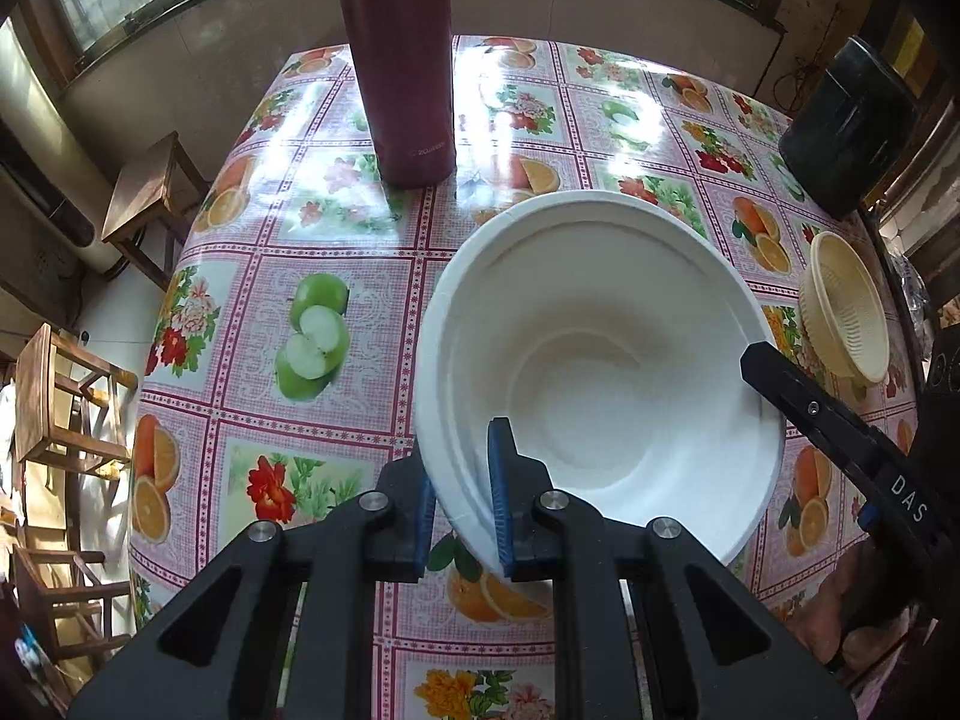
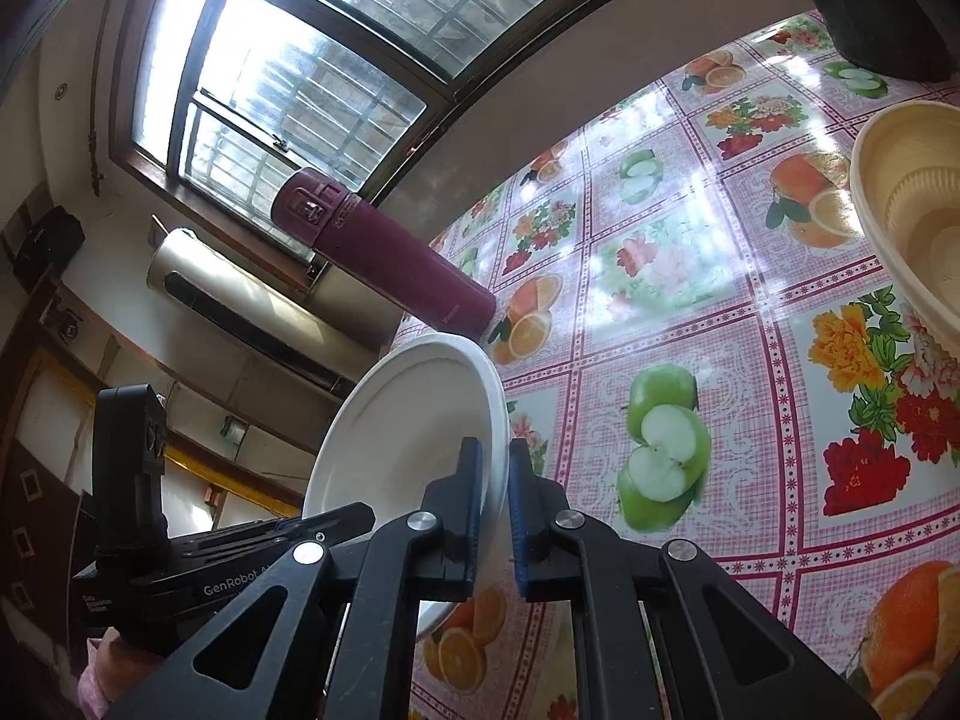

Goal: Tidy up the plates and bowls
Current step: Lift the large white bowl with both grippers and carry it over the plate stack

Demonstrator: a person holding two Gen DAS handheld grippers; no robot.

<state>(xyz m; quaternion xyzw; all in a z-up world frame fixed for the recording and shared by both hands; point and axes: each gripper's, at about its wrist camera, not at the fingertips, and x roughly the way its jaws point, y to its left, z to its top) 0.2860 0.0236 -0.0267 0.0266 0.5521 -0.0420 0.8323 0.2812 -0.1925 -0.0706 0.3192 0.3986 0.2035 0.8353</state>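
Left gripper [image 1: 462,516] clamped on near rim of white moulded-pulp bowl [image 1: 600,360]; right gripper [image 2: 495,510] pinches the opposite rim. Bowl is tilted above the fruit-print oilcloth table [image 1: 336,240]. Looks light, thin-walled, crushable; rim holds suit it.

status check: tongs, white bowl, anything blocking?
Left tongs and right tongs both clamped on white bowl rim, bowl tilted off table. Maroon flask and cream basket nearby, not blocking.
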